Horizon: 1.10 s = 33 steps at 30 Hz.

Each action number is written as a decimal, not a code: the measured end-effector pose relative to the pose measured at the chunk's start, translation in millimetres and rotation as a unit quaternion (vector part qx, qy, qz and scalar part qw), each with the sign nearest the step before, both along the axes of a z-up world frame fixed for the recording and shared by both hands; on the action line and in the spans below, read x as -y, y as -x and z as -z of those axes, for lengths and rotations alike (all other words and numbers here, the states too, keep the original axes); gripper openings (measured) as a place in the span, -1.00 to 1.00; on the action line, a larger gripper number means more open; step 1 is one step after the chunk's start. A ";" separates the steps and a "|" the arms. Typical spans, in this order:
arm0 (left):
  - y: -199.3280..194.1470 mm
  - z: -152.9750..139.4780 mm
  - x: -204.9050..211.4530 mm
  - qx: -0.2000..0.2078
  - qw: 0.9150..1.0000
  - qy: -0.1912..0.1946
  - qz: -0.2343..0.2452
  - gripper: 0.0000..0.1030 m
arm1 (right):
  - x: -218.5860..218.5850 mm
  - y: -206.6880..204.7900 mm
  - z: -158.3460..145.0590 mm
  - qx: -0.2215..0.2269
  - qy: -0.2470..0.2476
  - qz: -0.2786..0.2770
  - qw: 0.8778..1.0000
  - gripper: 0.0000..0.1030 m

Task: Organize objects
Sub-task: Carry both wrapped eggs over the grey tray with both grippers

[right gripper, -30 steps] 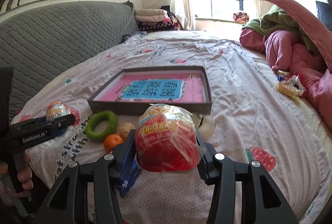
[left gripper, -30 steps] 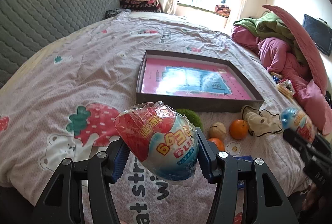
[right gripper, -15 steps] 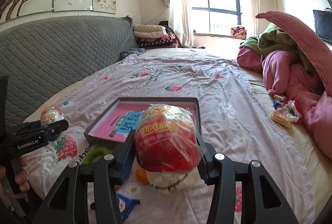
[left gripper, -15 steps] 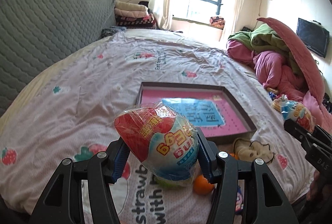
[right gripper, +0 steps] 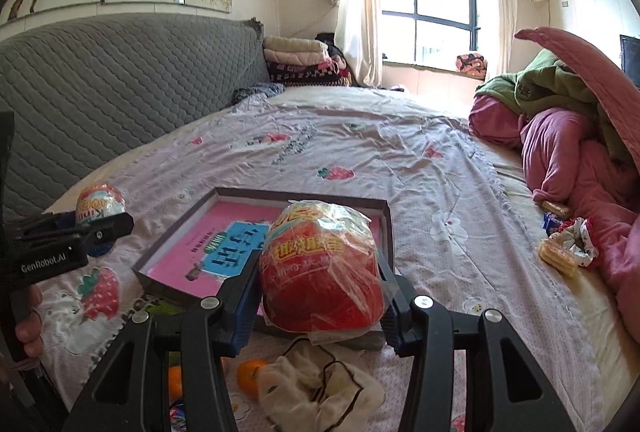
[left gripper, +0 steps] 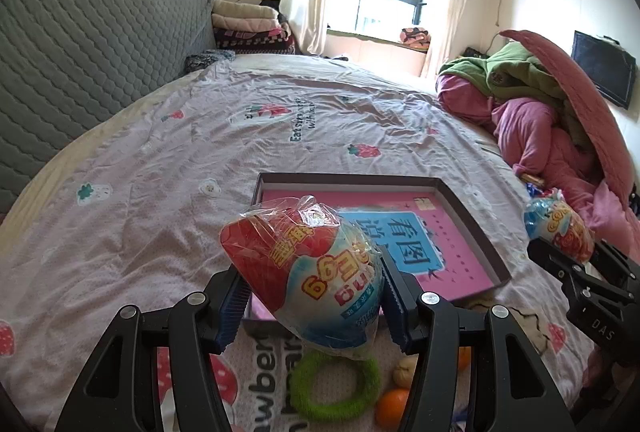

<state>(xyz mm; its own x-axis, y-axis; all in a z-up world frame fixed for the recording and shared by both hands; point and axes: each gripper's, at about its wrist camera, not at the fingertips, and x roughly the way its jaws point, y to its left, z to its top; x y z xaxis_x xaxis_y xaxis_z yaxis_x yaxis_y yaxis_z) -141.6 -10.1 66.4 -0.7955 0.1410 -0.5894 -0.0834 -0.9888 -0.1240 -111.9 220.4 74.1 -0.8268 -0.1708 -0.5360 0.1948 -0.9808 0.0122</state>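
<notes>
Two wrapped toy eggs [left gripper: 310, 272] [right gripper: 322, 272], one clamped in each hand-held gripper [left gripper: 312, 306] [right gripper: 320, 296], above seemingly two oranges [right gripper: 250, 372].

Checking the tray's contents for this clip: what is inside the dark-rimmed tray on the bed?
The tray shows only a flat pink sheet with a blue printed panel. Its near part is hidden behind the wrapped toy egg in the left gripper.

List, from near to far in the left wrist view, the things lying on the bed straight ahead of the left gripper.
green ring → dark tray with a pink and blue sheet inside → strawberry print on the bedsheet → folded blankets by the window
</notes>
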 end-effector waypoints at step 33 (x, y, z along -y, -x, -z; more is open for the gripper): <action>119.6 89.1 -12.8 0.108 0.994 0.020 0.025 0.17 | -21.9 111.4 81.1 0.132 -0.004 -0.013 0.991 0.00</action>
<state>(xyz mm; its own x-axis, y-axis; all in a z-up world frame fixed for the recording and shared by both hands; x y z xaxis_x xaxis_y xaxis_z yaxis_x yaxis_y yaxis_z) -261.1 2.7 -22.8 -0.6430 0.1504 -0.7509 -0.1076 -0.9885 -0.1059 -223.3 242.3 -7.1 -0.6531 -0.1859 -0.7341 0.2119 -0.9755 0.0585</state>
